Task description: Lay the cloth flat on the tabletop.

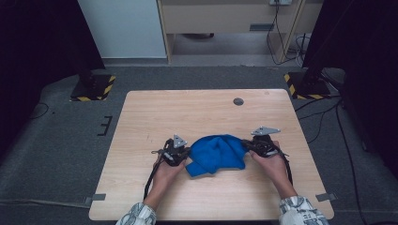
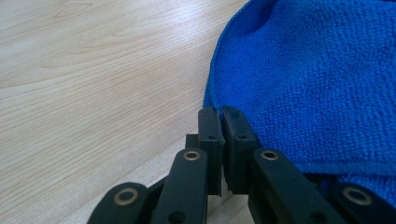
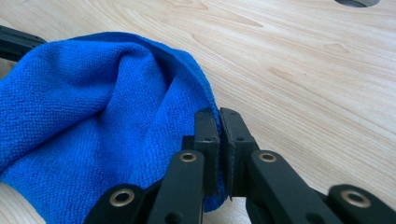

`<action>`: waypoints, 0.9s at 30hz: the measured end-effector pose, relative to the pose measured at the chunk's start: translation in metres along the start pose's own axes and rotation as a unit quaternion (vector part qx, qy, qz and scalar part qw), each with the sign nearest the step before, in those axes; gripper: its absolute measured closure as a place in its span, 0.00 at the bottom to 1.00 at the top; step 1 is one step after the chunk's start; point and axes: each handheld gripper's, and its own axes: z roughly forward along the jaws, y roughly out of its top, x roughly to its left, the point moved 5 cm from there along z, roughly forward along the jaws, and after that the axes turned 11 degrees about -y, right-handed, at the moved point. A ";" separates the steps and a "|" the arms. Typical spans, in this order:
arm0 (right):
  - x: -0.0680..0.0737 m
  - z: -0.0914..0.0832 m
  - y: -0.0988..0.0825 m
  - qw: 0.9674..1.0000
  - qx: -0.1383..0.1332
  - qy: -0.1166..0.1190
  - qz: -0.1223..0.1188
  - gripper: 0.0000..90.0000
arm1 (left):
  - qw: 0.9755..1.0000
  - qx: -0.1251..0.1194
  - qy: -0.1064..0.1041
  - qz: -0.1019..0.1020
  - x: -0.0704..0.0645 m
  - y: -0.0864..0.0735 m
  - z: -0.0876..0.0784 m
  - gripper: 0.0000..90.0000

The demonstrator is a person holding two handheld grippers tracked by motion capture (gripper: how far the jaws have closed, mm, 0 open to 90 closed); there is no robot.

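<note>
Our left hand-held gripper (image 1: 184,154) has its jaws pressed together on the hem of a blue cloth (image 1: 217,153), the edge nipped between the black pads as seen in the left gripper view, where the cloth (image 2: 317,88) spreads away toward 2 o'clock. Our right hand-held gripper (image 1: 248,146) does the same on the opposite side: in the right gripper view its jaws pinch the cloth's (image 3: 88,126) rolled edge, the fabric bunching off toward 10 o'clock. Between the two, the cloth lies in a rumpled mound on the desk (image 1: 206,112), a little toward 6 o'clock of its centre, with one loose flap folded out toward 7 o'clock near our left hand (image 1: 166,174). Our right hand (image 1: 274,166) sits at 4 o'clock of the mound. We judge the cloth to be light, soft microfibre with a looped, grippy pile: it will sag and fold wherever unsupported, will not slip easily from the pads, and cannot be damaged by a firm pinch. The stitched hem is the place to hold, ideally at two corners, so the sheet can be drawn flat. A small dark round grommet (image 1: 238,101) lies well apart toward 12 o'clock, and dark stands with striped bases (image 1: 94,86) flank the desk's far corners on the grey floor.
</note>
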 end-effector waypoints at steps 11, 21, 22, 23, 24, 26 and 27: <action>0.001 -0.021 0.018 0.999 -0.036 0.003 0.002 0.96 | 0.998 -0.066 0.000 -0.006 -0.001 0.033 -0.030 0.97; -0.001 -0.041 0.037 0.998 -0.056 -0.002 -0.005 0.97 | 0.996 -0.088 0.000 0.005 -0.007 0.059 -0.041 0.97; -0.001 -0.042 0.038 0.998 -0.055 -0.003 -0.005 0.97 | 0.996 -0.089 0.000 0.006 -0.006 0.061 -0.042 0.97; -0.001 -0.041 0.039 0.999 -0.054 -0.004 -0.004 0.97 | 0.996 -0.091 0.000 0.006 -0.006 0.062 -0.043 0.97; -0.001 -0.041 0.040 0.998 -0.054 -0.004 -0.009 0.97 | 0.996 -0.090 0.000 0.006 -0.006 0.063 -0.043 0.97; -0.002 -0.039 0.041 0.999 -0.053 -0.006 -0.012 0.97 | 0.996 -0.091 0.001 0.006 -0.004 0.064 -0.043 0.97; -0.002 -0.038 0.042 0.999 -0.051 -0.006 -0.009 0.97 | 0.996 -0.092 0.002 0.006 -0.004 0.065 -0.044 0.97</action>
